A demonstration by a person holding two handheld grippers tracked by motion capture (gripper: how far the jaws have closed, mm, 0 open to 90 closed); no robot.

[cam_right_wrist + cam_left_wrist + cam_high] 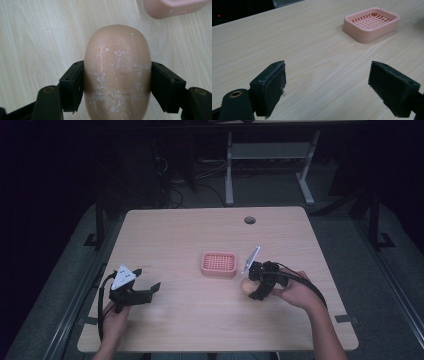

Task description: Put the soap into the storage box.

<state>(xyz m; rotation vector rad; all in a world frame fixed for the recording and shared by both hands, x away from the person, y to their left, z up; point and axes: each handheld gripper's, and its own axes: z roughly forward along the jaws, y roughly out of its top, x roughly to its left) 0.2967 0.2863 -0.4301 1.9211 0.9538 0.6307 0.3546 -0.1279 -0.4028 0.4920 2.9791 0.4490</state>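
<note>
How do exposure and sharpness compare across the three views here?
High view: dim, with dark surroundings, the table lit but soft. Left gripper view: bright and even, pink soap dish sharp, the open left tongs slightly soft. Right gripper view: bright, the soap bar crisp between the right tongs.

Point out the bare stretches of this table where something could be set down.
Free: the far strip between the pink soap dish and the cable hole; the middle between the left tool and the right tool. Crowded: beside the dish, where the right tool grips the soap bar.
</note>
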